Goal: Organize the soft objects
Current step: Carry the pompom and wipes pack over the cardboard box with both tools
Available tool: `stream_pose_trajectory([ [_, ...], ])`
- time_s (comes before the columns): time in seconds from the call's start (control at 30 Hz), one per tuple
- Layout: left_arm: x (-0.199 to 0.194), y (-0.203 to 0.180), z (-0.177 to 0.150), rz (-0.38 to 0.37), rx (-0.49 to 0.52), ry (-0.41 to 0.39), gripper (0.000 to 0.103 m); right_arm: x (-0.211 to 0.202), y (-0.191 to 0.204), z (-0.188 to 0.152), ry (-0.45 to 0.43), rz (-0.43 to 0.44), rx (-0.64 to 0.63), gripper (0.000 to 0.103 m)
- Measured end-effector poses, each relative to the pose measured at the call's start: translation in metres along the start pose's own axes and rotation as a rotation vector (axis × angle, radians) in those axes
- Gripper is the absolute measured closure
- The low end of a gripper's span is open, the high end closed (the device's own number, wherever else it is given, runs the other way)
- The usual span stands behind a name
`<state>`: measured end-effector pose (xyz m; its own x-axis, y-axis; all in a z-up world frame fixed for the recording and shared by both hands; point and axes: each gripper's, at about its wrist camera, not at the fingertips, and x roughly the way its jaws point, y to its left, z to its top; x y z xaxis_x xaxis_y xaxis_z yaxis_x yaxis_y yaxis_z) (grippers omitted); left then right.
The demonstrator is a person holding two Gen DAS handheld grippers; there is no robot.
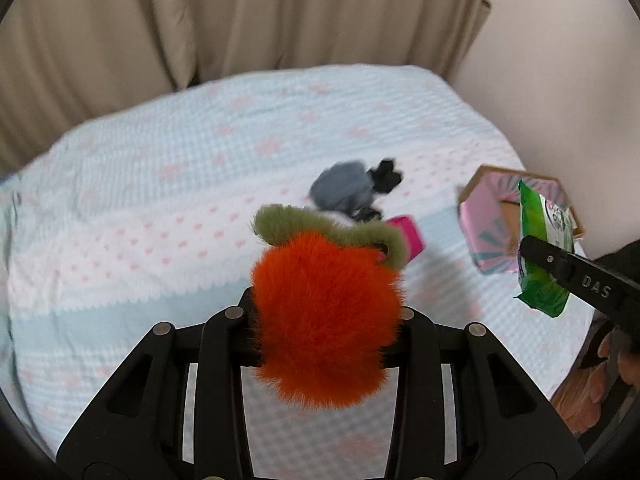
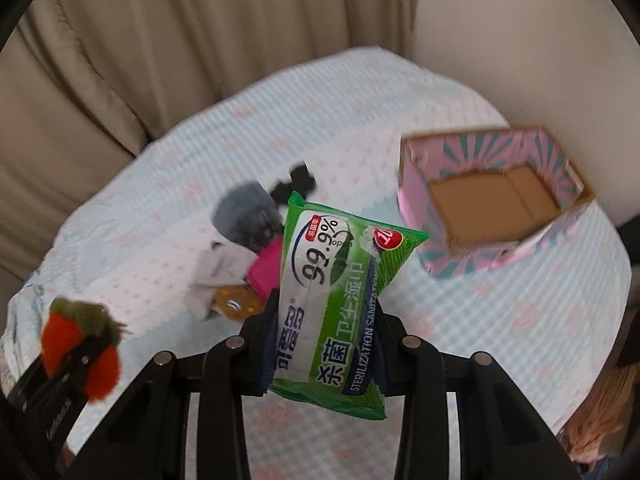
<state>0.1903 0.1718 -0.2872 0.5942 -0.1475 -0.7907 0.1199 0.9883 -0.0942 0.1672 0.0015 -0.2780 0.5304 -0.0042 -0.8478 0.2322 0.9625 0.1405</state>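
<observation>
My left gripper (image 1: pixel 326 312) is shut on a fluffy orange plush with a green leafy top (image 1: pixel 324 320) and holds it above the bed. My right gripper (image 2: pixel 326 316) is shut on a green wet-wipes pack (image 2: pixel 340 292) and holds it in the air; the pack also shows in the left wrist view (image 1: pixel 544 248). An open pink patterned cardboard box (image 2: pixel 492 200) stands empty at the bed's right side. The right gripper is to the left of the box and nearer to me. The plush also shows in the right wrist view (image 2: pixel 80 344).
On the light blue bedspread (image 1: pixel 160 200) lies a small pile: a grey soft item (image 1: pixel 340 188), a black piece (image 1: pixel 386 176), a magenta block (image 1: pixel 408 236), a white cloth (image 2: pixel 224 276) and a brown spotted item (image 2: pixel 236 304). Beige curtains hang behind, a wall at right.
</observation>
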Motion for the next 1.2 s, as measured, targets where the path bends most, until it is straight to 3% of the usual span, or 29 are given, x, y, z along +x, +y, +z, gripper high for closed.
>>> stream_pose_trajectory([
  [0.27,-0.039,-0.077,0.067,-0.051,0.048,-0.051,0.071,-0.079,-0.047,0.058,-0.078,0.037,-0.016,0.069],
  [0.53,-0.022,-0.189,0.120,-0.095,0.052,-0.051,0.071,-0.095,-0.131,0.119,-0.062,0.033,-0.040,0.069],
  [0.7,0.026,-0.260,0.140,-0.097,0.051,-0.005,0.071,-0.073,-0.187,0.151,-0.022,0.047,-0.067,0.069],
  [0.9,0.098,-0.323,0.140,-0.083,0.050,0.076,0.071,-0.019,-0.247,0.177,0.062,0.063,-0.077,0.069],
  [1.2,0.229,-0.372,0.111,-0.016,0.053,0.265,0.071,0.101,-0.306,0.185,0.247,0.095,-0.130,0.069],
])
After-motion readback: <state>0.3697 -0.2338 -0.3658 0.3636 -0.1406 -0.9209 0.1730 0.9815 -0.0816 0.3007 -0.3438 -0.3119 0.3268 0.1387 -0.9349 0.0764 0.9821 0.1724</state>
